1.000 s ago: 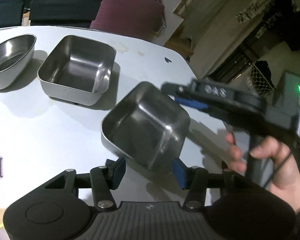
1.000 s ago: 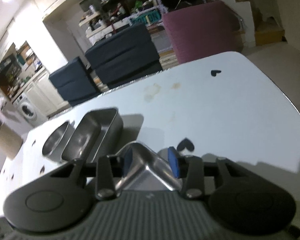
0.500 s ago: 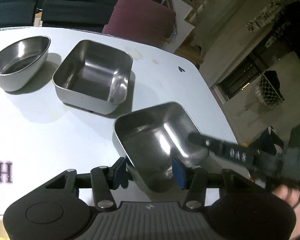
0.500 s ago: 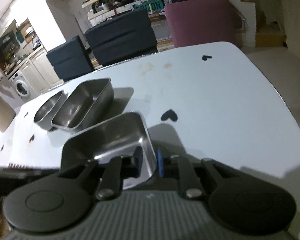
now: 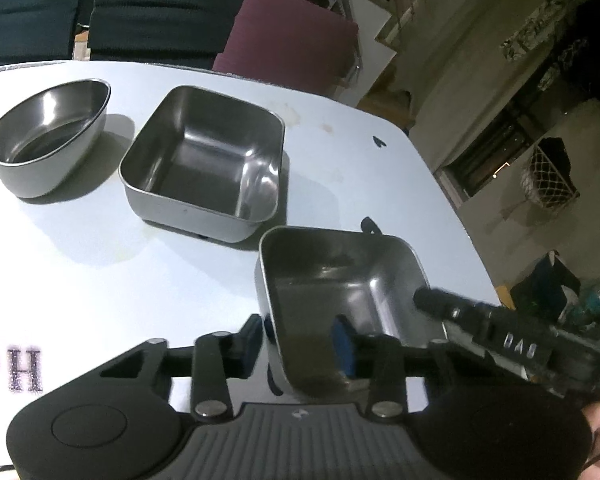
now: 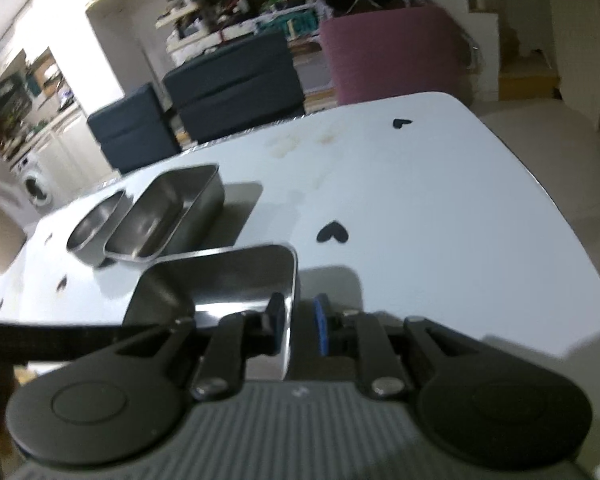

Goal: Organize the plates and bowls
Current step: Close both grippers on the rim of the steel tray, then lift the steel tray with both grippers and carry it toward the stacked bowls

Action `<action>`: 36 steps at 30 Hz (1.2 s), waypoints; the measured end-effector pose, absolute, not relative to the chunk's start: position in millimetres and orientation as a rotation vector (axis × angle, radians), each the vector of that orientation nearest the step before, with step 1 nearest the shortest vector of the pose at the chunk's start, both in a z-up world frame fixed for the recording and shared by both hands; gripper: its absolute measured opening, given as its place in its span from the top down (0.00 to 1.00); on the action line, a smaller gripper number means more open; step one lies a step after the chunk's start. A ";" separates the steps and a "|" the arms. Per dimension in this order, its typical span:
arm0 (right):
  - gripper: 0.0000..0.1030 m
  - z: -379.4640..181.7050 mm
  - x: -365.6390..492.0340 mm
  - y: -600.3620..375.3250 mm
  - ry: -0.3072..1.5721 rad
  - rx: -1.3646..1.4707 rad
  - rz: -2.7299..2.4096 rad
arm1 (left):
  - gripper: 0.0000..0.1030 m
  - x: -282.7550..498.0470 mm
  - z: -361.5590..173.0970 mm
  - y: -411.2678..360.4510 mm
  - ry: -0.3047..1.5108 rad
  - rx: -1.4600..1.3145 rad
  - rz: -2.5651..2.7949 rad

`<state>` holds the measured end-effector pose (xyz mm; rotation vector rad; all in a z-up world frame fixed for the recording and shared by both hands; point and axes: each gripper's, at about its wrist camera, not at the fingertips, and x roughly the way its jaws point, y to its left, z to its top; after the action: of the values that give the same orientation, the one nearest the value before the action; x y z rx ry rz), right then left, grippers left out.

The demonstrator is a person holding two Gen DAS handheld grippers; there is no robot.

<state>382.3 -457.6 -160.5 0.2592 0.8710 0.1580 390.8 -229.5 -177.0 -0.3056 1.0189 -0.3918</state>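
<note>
Round bowl [image 5: 48, 136]: far left on the table [image 5: 100, 264], upright and empty. It stands apart from its neighbour, probably already parked in the row.
Far square bowl [image 5: 204, 160]: just right of the round bowl with a gap between them, upright, empty. It looks like the likely base for nesting its twin.
Left gripper [image 5: 296, 344]: spread wide. One pad sits outside the near bowl's left wall and the other inside the bowl, with no clamp visible. This reads as straddling the wall, either readying a grip or steadying it.
Near square bowl [image 5: 340, 296]: nearest of the three, to the right and near the table's right edge, upright. Both grippers reach it, so it is the piece being worked. I cannot tell for certain whether it rests on the table.
Right gripper [image 6: 298, 326]: straddles the bowl's right wall with a narrow gap. The dark pad touches the inner face, the blue pad stands slightly off the outer face, so this is a loose hold at best, not a firm pinch.
Look of the bowls: brushed steel, shiny inside, with rounded corners and thin rims. The two square ones match in shape, so they should nest.
Table marks: black hearts [image 6: 332, 234] are printed on the white top, and faint brown stains lie farther off.
</note>
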 end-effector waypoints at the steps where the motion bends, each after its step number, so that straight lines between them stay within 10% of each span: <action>1: 0.79 -161.1 383.6 -457.0 0.873 0.260 0.154 | 0.68 391.5 -177.8 -228.6 1.020 -0.305 -0.383; 15: 0.92 -164.4 380.5 -442.6 0.899 0.221 0.120 | 0.91 399.6 -176.1 -219.9 0.993 -0.286 -0.371; 36: 0.95 -54.3 313.7 -373.8 0.719 0.246 0.169 | 0.91 329.2 -51.6 -153.7 0.761 -0.217 -0.391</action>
<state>313.7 -373.8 -54.3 0.2461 0.7190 0.1692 329.2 -153.7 -51.6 -0.2171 0.7606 -0.3907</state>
